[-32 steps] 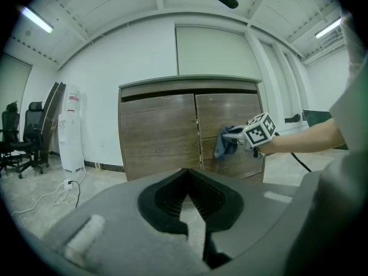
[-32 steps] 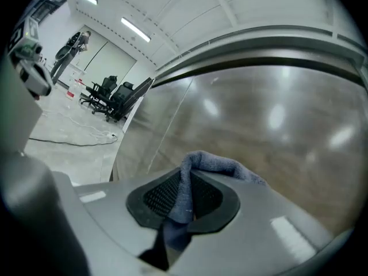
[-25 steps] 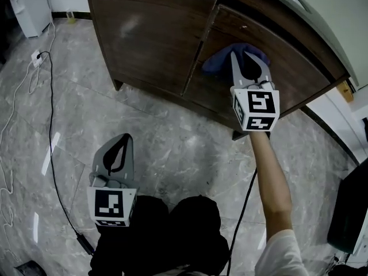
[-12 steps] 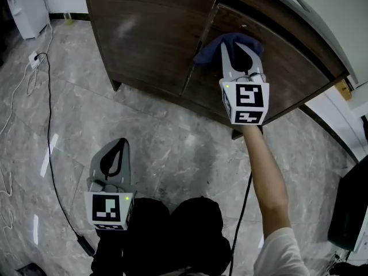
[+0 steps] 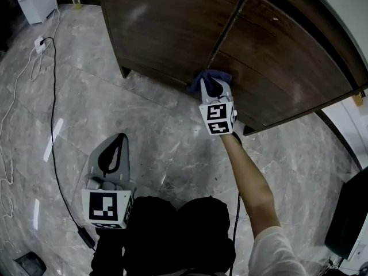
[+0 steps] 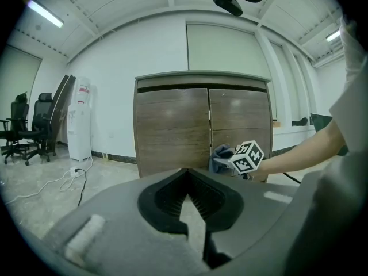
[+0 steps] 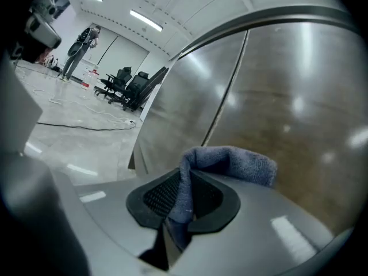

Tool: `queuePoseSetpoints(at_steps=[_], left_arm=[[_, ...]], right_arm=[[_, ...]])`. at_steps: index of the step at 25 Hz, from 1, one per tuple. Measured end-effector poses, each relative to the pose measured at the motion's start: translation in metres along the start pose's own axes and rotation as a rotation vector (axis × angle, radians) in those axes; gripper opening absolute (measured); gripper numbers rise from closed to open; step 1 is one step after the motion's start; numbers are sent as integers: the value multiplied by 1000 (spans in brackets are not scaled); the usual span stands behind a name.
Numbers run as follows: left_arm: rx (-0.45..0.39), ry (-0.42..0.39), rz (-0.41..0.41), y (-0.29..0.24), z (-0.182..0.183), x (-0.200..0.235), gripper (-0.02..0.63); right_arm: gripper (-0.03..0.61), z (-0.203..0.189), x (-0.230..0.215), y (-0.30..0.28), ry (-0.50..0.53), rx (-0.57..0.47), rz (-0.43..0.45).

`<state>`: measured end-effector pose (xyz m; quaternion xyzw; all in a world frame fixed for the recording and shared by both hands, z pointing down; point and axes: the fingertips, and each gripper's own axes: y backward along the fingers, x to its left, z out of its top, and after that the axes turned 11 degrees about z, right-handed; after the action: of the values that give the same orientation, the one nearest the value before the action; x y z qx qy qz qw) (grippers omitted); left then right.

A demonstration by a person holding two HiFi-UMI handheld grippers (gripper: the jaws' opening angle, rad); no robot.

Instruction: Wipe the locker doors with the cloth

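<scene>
The locker (image 5: 190, 16) filled the space ahead of both pairs of fingers. Its left door (image 5: 167, 27) and right door (image 5: 287, 56) were shut, and the seam (image 5: 230, 30) between them ran up from just above the right gripper's fingers.

Over the last second the right gripper (image 5: 217, 88) had swept down the locker front. It had been high on the right door beside the seam, and it now sat at that door's bottom corner, with the floor (image 5: 172, 131) just below its fingers. The fingers were clamped on the cloth (image 5: 207, 79), their grip unchanged through the sweep. In the right gripper view a fold of the cloth (image 7: 230, 161) ran down between the fingers and bunched out ahead of them toward the right door. It seemed to be pressed to the wood, though we could not make out the contact itself.

The left gripper (image 5: 119, 140) had hardly moved. It hung low over the floor, well back from the locker, with its fingers together and nothing between them.

We judged that one downward stroke beside the seam was finished. That covered only a narrow strip. The wide panels to either side of the fingers looked yet to be wiped, so the next stroke called for a shift sideways and back up.
</scene>
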<state>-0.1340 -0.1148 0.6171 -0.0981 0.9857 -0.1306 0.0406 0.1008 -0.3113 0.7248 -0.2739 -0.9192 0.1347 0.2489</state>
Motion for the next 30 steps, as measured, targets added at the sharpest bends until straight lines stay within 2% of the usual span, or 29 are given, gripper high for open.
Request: queuePoseSetpoints(at_steps=[6,9,11,15,24,30], left_arm=[[23,5,15,-1,-10,9,4],[28,0,25,-1,-12,13,5],[24,0,24,0,-12,15,5],[16,9,18,3,-10,14,3],[6,36,6,6,-3,13,4],[-16,10,22,7,8,23,4]], right_arm=[[49,-59,39,-41,-28,143,105],[49,-61,44,-49,-34,171,126],[49,-49,41,-45,-28,159,125],[49,14,18,-25,7,73,89],[49,197,-60,36,56,-178,-54],[49,301,-107,70,73,-340,-159]])
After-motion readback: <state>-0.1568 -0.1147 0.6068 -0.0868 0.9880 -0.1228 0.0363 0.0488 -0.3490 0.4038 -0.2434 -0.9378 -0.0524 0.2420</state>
